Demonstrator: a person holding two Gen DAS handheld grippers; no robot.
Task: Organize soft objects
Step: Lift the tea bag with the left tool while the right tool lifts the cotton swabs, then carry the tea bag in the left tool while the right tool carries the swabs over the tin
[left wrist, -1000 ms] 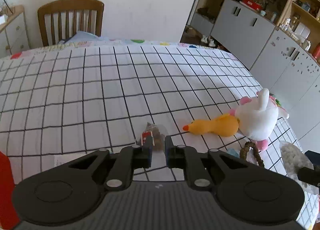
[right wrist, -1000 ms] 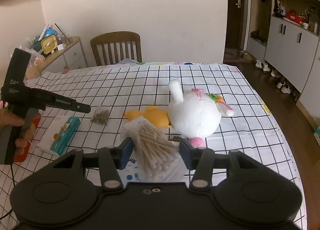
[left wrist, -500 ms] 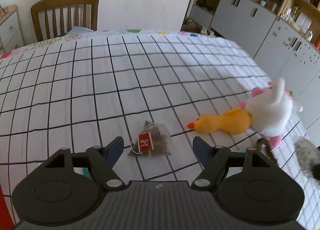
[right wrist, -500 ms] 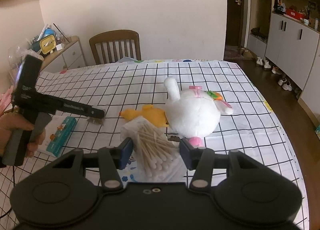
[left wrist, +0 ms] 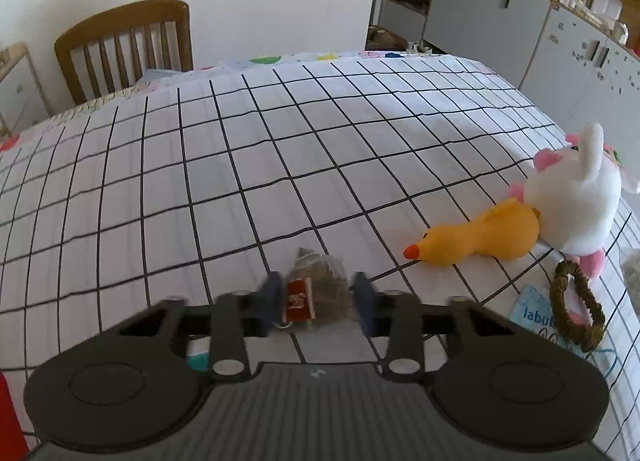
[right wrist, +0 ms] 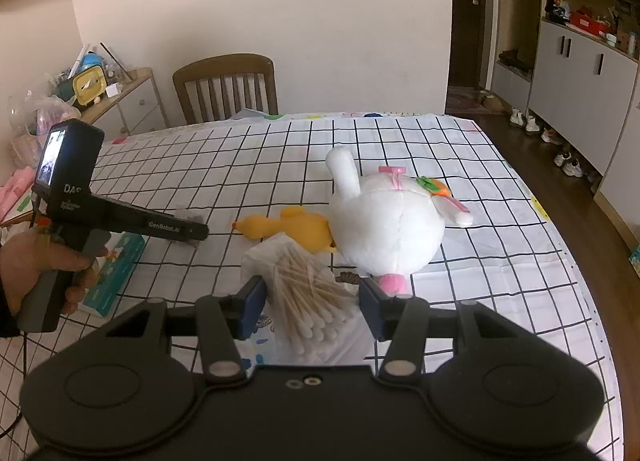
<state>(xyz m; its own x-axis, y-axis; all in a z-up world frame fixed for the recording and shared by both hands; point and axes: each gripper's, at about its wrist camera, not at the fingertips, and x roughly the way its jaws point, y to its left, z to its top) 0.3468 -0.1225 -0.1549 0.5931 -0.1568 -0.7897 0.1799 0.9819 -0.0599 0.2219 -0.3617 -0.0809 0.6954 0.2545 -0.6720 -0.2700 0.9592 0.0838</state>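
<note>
Far left in the right-wrist view, a hand (right wrist: 38,273) grips the handle of the left gripper (left wrist: 316,301), which reaches in over the checked tablecloth (left wrist: 240,165). Beneath it a teal-edged pack (right wrist: 116,267) lies flat. At the tips: a tea bag (left wrist: 322,289) w/ a red tag sits on the cloth right btwn the blue fingers (left wrist: 269,297). Jaws have just been closing, now narrow around the bag; the pads are blurred, so can't tell if they press on it.

Moving right: the yellow rubber duck (left wrist: 476,239) lies on its side, orange beak aimed at the tea bag, a short gap btwn them. Its round end touches the white plush bunny (left wrist: 572,201), pink feet, one ear up. In the right-wrist view the bunny wears a pink bow and an orange-green trim.

Near side of the bunny: a brown braided ring (left wrist: 576,307) rests partly on a blue printed card (left wrist: 536,311).

Right gripper (right wrist: 312,307) is at medium width, and a clear bag of cotton swabs (right wrist: 308,297) fills the gap btwn its fingers; contact w/ the pads can't be confirmed.

Back left, a wooden chair (right wrist: 226,87) stands at the far edge of the table.
</note>
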